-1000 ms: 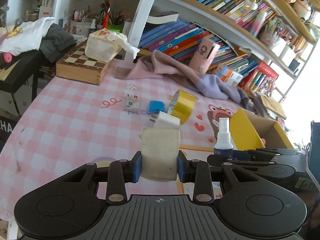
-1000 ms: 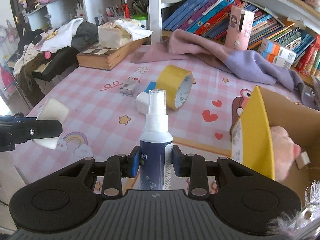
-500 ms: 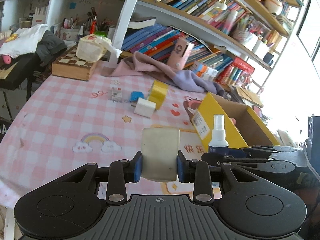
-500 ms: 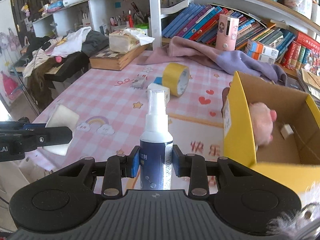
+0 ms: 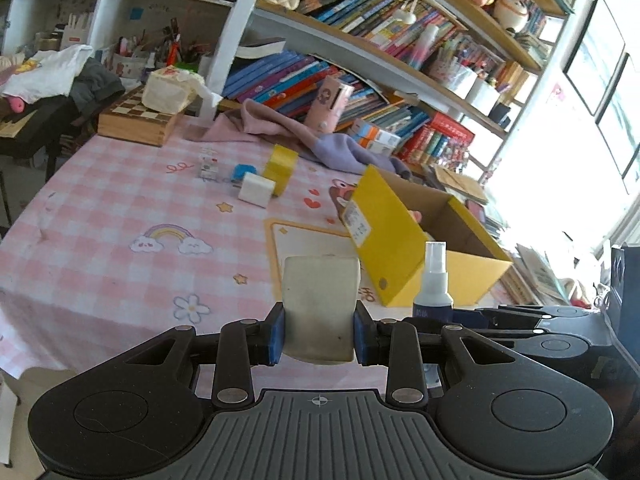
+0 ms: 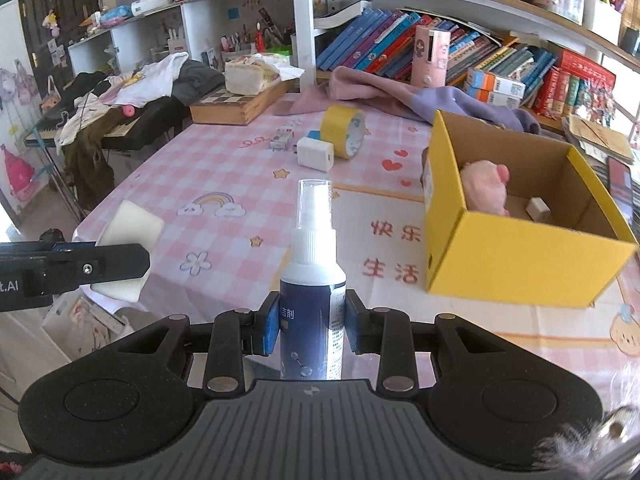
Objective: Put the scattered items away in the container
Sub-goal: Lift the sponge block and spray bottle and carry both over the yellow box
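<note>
Nearest the left wrist camera, the left gripper (image 5: 319, 334) has its blue pads pressed against the two sides of a pale sponge block (image 5: 320, 300), which stands upright between them above the near edge of the pink checked tablecloth (image 5: 120, 208). In the right wrist view, the right gripper (image 6: 312, 328) is clamped just as tightly on the dark blue body of a spray bottle (image 6: 314, 280), its white nozzle and clear cap pointing up. The two grippers are side by side: the bottle shows at the right of the left view, and the sponge block at the left of the right view. Just beyond them on the cloth stands the open yellow cardboard box (image 6: 520, 264), to the right of both tools, with a pink plush toy (image 6: 484, 192) and a small pale block (image 6: 538, 208) lying inside. Farther out on the table lie a white rectangular block (image 6: 315, 153), touching or just beside a yellow roll of tape (image 6: 344, 130) on its edge, with a small blue item (image 5: 244, 171) and a small packet (image 5: 208, 164) beside them. Behind these a pink and lilac cloth (image 6: 400, 94) is draped, and a wooden chessboard box (image 6: 236, 106) sits by the bookshelves (image 6: 440, 52).
</note>
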A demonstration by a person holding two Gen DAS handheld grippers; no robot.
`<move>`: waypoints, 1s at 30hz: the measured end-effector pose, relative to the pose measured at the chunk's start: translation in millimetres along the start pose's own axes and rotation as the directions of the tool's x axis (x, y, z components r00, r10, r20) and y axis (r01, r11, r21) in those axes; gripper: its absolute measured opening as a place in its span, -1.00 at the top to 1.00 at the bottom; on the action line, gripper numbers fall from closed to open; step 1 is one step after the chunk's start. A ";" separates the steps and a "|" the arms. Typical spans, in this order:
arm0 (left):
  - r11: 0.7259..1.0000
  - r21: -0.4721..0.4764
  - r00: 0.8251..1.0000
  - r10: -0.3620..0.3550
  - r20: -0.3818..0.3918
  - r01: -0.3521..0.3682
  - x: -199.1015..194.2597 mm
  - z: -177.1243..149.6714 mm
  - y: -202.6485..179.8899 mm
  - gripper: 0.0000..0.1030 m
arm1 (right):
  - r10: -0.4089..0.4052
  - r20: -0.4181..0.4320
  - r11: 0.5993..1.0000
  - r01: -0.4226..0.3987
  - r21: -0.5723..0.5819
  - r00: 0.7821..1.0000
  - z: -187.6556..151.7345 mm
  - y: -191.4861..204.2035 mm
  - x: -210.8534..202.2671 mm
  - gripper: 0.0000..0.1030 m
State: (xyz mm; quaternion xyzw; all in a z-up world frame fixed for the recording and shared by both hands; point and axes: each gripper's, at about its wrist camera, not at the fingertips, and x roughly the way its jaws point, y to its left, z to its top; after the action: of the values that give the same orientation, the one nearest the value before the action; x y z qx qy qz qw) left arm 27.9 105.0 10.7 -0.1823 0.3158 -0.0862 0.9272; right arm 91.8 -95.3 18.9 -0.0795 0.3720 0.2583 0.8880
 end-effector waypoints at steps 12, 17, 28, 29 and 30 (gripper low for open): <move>0.986 0.085 0.986 -0.136 -0.096 0.144 16.9 -17.0 -43.5 0.40 | -0.121 -0.007 0.985 0.121 0.125 0.993 -43.2 -30.2 -44.6 0.41; 0.974 0.113 0.974 -0.182 -0.135 0.198 22.4 -25.0 -60.8 0.40 | -0.163 -0.025 0.972 0.165 0.169 0.986 -59.8 -40.9 -59.0 0.41; 0.946 0.153 0.945 -0.254 -0.206 0.287 39.1 -32.6 -90.9 0.40 | -0.238 -0.053 0.936 0.243 0.253 0.970 -85.3 -62.9 -83.4 0.41; 0.943 0.157 0.943 -0.258 -0.211 0.293 41.5 -33.0 -94.1 0.40 | -0.245 -0.055 0.932 0.251 0.261 0.968 -86.9 -65.7 -85.1 0.41; 0.941 0.160 0.941 -0.263 -0.216 0.299 43.5 -33.1 -96.7 0.40 | -0.251 -0.057 0.929 0.257 0.268 0.966 -87.9 -68.2 -86.4 0.40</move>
State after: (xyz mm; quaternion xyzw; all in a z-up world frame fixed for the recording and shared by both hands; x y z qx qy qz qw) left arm 37.4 -5.2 0.2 -0.1269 0.3641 -0.2652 0.8837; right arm 21.7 -217.3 13.6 -0.0067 0.4003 0.0868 0.9122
